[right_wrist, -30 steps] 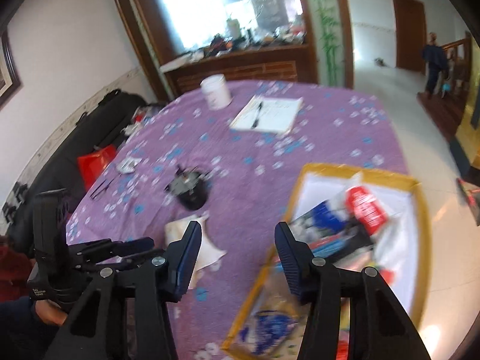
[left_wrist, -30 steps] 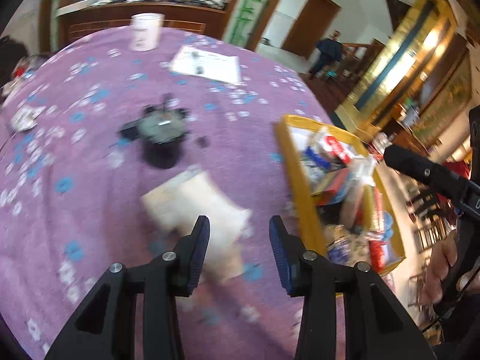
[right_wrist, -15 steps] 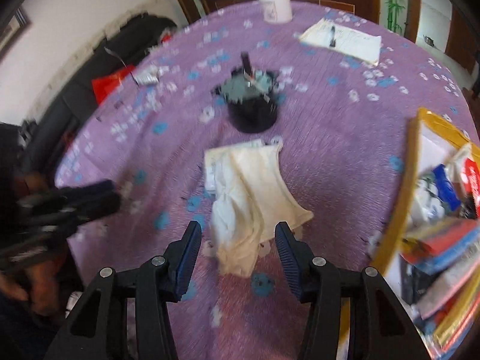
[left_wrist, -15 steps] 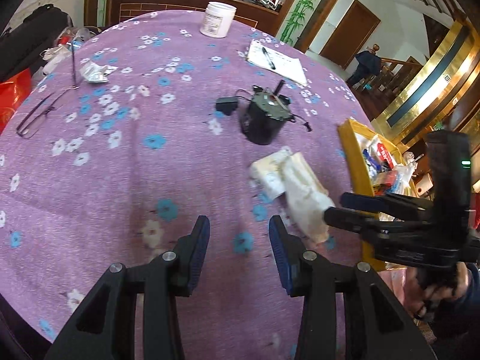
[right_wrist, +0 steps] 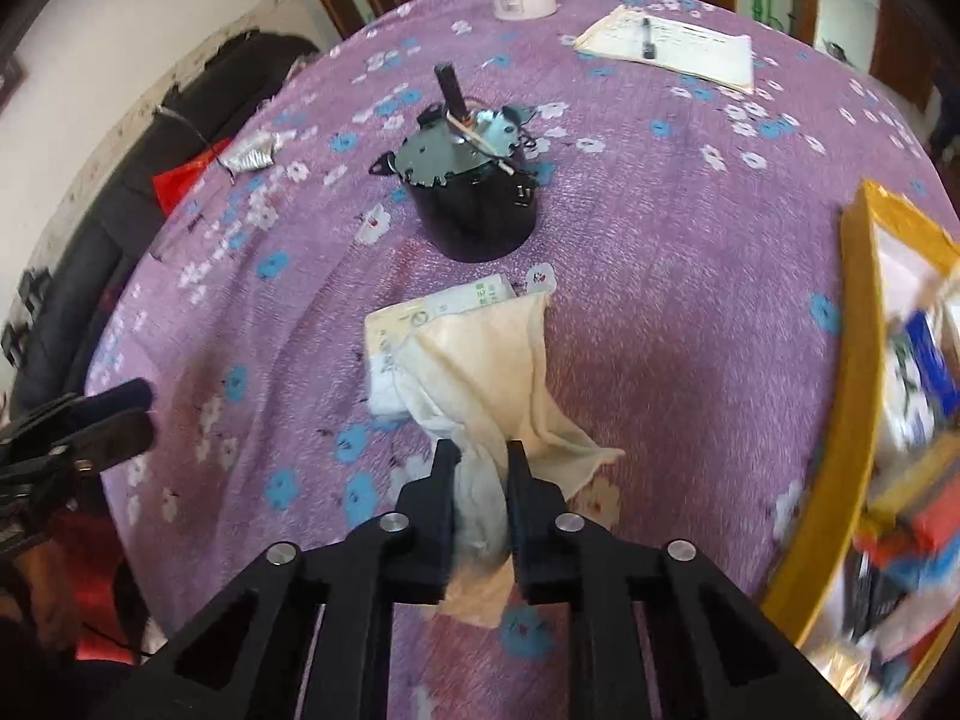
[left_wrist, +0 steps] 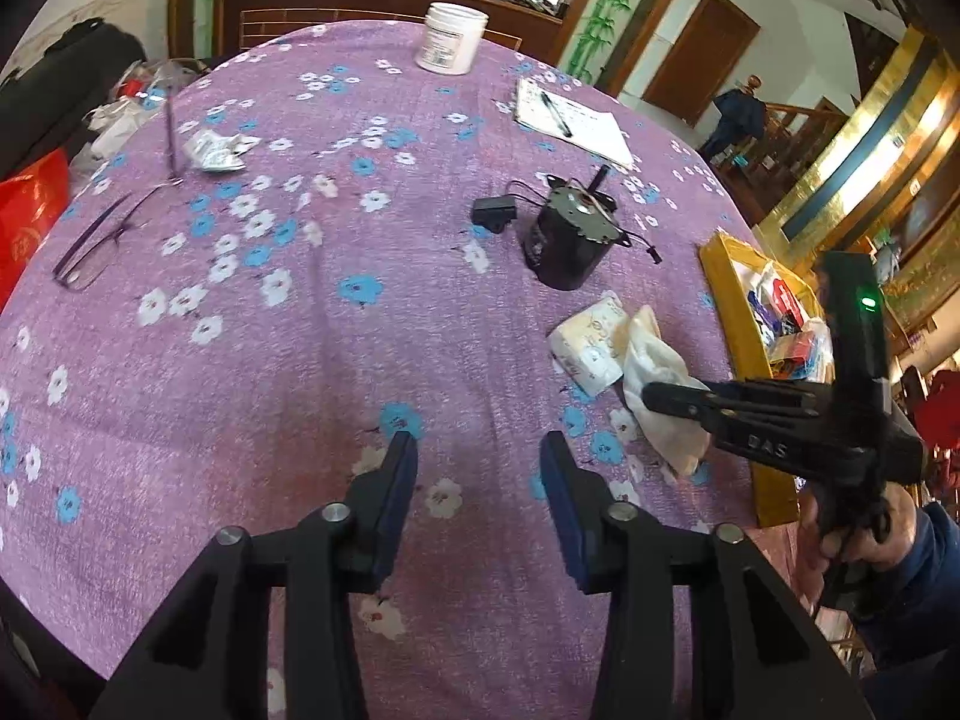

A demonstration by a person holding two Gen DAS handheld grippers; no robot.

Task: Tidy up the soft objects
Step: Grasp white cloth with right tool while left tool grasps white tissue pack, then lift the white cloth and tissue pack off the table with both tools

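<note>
At the left edge of the table [left_wrist: 312,360], under its purple flowered cloth, I see a pair of glasses [left_wrist: 102,240], with a crumpled silver wrapper [left_wrist: 213,150] a little further in toward the far side. My left gripper [left_wrist: 477,462] hangs over the near edge with its fingers spread wide and nothing between them, only bare cloth beneath. At the far edge stands a white jar [left_wrist: 451,39], and to its right a notepad [left_wrist: 573,123] with a pen lying on it. Near the middle of the table sits a black motor [right_wrist: 471,192], its shaft pointing up and thin wires trailing from it. Just nearside of the motor lies a tissue pack [right_wrist: 420,312], and the cream cloth [right_wrist: 492,384] is draped partly over it, spreading toward the near edge. My right gripper [right_wrist: 480,462] has its fingers drawn in narrow on the bunched near end of that cloth, pinching it; the rest of the cloth rests on the table and the pack. Along the right edge sits a yellow tray [right_wrist: 852,360] holding colourful packets, blurred in the right wrist view, well apart from the cloth.
</note>
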